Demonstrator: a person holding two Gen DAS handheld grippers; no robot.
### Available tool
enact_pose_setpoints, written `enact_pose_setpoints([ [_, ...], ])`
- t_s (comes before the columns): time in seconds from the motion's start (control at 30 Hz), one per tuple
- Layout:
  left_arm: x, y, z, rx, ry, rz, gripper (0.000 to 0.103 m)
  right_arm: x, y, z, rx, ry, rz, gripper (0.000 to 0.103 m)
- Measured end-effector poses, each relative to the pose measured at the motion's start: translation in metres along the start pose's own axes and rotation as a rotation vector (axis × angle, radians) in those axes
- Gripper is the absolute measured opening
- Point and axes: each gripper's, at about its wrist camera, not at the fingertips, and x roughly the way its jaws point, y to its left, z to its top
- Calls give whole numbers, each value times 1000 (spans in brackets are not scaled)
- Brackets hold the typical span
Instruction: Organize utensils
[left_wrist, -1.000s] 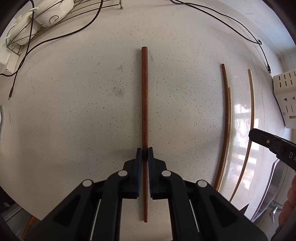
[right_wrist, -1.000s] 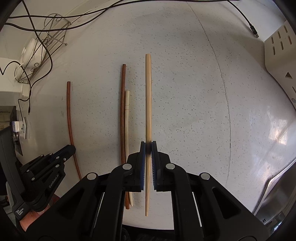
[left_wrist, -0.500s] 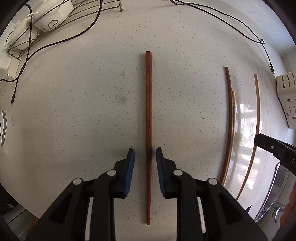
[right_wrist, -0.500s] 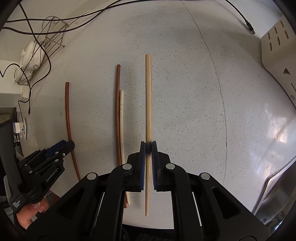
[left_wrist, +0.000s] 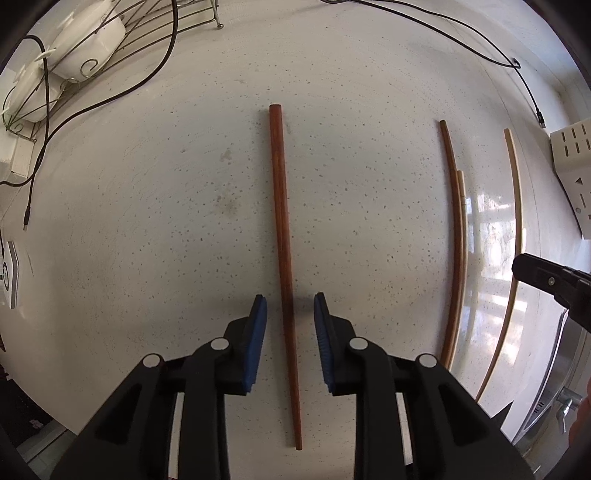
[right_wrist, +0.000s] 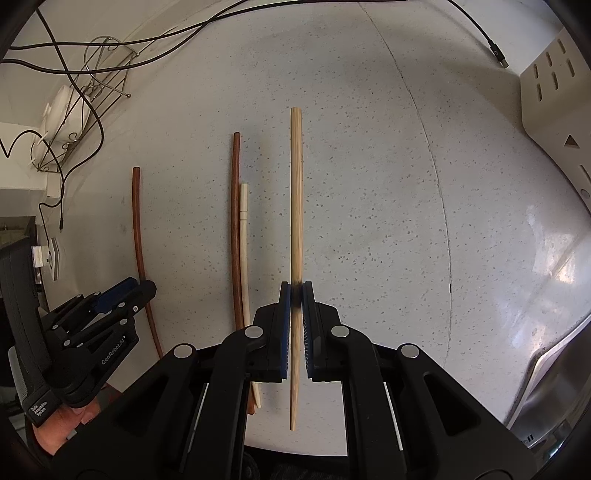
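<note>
Nearest the left camera, the left gripper (left_wrist: 287, 306) has its fingers spread, straddling the red-brown chopstick (left_wrist: 281, 236) lying on the speckled countertop (left_wrist: 147, 221) without touching it. Right gripper (right_wrist: 296, 291) pinches the pale bamboo chopstick (right_wrist: 296, 192). Between them lie a dark chopstick (right_wrist: 235, 221) and a cream one (right_wrist: 244, 236), touching. Far left stands a wire rack (left_wrist: 92, 48).
</note>
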Motion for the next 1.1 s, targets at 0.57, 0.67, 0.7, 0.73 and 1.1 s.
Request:
enact_pose_setpoints([
  [0.57, -2, -16, -10, 19, -10, 2, 6, -1, 2, 1, 0, -7, -1, 6],
  [0.67, 4, 3, -10, 12, -23, -8, 6, -1, 4, 1, -8, -8, -1, 6],
  [0.7, 3, 4, -11, 9, -28, -11, 6, 0, 4, 1, -8, -8, 3, 6],
  [0.73, 2, 4, -12, 9, -33, -16, 6, 0, 4, 1, -7, -9, 12, 6],
  [1.1, -15, 11, -12, -16, -82, -81, 6, 4, -2, 0, 30, 6, 50, 6],
])
